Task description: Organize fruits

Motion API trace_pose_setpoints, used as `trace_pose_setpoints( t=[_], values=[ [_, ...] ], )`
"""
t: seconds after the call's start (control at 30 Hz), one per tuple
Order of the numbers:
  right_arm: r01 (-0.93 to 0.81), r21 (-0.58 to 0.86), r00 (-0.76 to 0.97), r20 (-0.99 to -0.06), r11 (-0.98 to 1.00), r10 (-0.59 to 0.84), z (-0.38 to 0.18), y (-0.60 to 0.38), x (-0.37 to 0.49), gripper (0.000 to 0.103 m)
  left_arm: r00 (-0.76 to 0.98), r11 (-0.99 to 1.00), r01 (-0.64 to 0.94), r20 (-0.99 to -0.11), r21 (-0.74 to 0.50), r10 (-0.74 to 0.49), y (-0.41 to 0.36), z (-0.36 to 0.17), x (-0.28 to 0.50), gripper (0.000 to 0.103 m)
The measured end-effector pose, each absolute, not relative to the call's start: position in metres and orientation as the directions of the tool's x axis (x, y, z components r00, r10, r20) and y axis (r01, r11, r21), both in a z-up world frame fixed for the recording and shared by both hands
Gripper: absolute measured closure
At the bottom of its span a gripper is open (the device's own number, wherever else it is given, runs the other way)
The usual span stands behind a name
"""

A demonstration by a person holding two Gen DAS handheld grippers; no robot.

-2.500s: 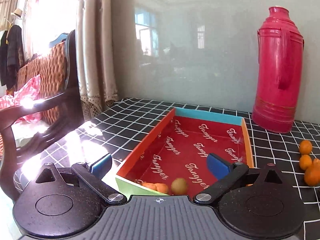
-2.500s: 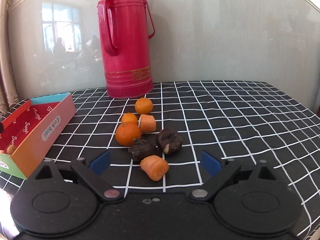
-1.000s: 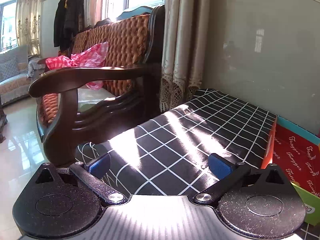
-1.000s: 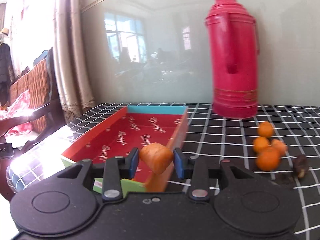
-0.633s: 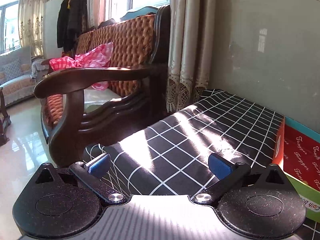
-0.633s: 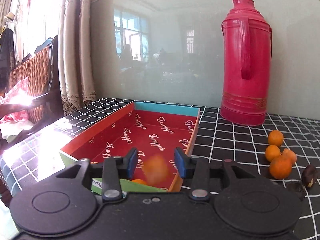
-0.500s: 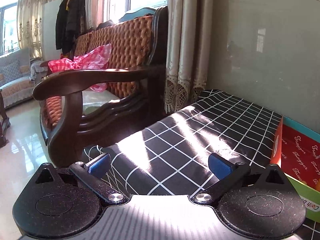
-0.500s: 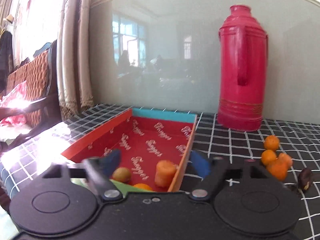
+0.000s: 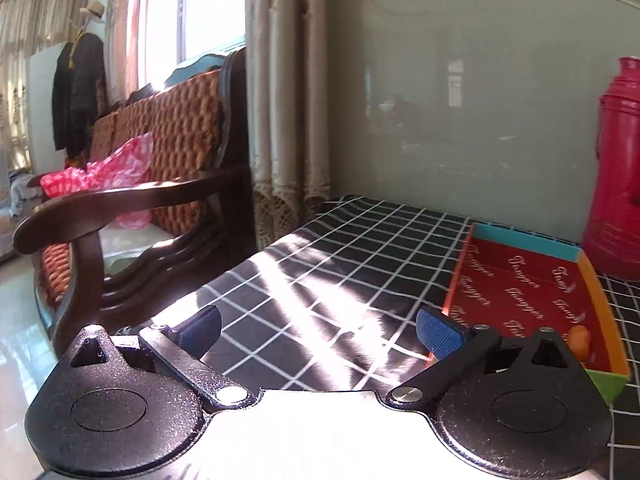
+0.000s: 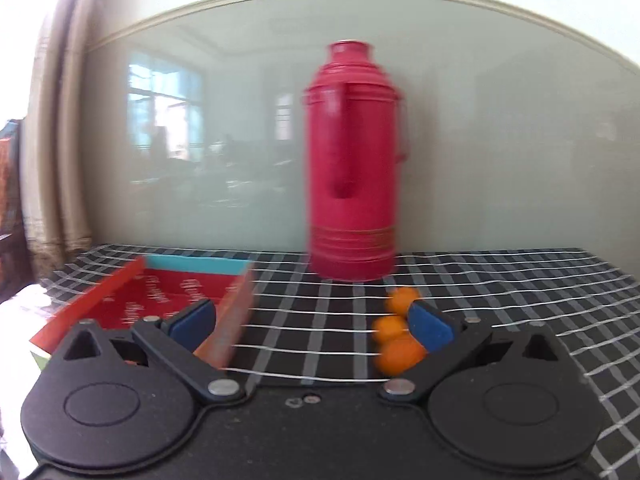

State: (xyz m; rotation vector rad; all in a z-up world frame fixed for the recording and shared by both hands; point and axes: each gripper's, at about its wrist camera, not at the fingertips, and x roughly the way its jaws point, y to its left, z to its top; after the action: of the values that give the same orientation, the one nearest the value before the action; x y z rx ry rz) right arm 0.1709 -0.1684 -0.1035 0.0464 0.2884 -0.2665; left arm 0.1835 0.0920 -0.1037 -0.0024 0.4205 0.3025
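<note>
A shallow red box (image 9: 532, 242) with a teal far wall lies on the black checked cloth, to the right of my left gripper (image 9: 318, 326). That gripper is open with nothing between its fingers. One orange piece (image 9: 579, 338) lies in the box near its right wall. In the blurred right wrist view the box (image 10: 234, 312) is at the left. My right gripper (image 10: 312, 322) has its jaws opening wide, with nothing between them. Three small oranges (image 10: 400, 354) sit on the cloth just beyond its right fingertip.
A tall red thermos (image 10: 352, 184) stands at the back of the table against the grey wall, also seen at the right edge as the thermos (image 9: 616, 184). A dark wooden armchair (image 9: 120, 200) and curtains stand off the table's left end.
The right gripper let go of the orange piece, which dropped into the box, then spread wide and swung right toward the oranges. The left gripper's view turned right, bringing more of the box into sight.
</note>
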Motion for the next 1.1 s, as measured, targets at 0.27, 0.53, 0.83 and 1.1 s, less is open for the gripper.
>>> trace_pose_setpoints(
  t=[0.27, 0.53, 0.83, 1.1],
  values=[
    [0.598, 0.023, 0.773, -0.281, 0.801, -0.569, -0.102, -0.248, 0.142, 0.006, 0.941, 0.997, 0.000, -0.336, 0.081, 0.027, 0.001, -0.101, 0.175, 0.000],
    [0.809, 0.060, 0.571, -0.319, 0.585, -0.757, -0.110, -0.322, 0.103, 0.006, 0.912, 0.958, 0.257, -0.358, 0.123, -0.199, -0.094, -0.117, 0.165, 0.000],
    [0.881, 0.094, 0.468, -0.326, 0.464, -0.822, -0.112, -0.366, 0.072, 0.006, 0.846, 0.914, 0.388, -0.439, 0.116, -0.303, -0.165, -0.137, 0.169, 0.001],
    [0.847, 0.063, 0.520, -0.300, 0.527, -0.800, -0.109, -0.368, 0.065, 0.006, 0.802, 0.905, 0.419, -0.497, 0.071, -0.332, -0.195, -0.148, 0.179, 0.016]
  ],
)
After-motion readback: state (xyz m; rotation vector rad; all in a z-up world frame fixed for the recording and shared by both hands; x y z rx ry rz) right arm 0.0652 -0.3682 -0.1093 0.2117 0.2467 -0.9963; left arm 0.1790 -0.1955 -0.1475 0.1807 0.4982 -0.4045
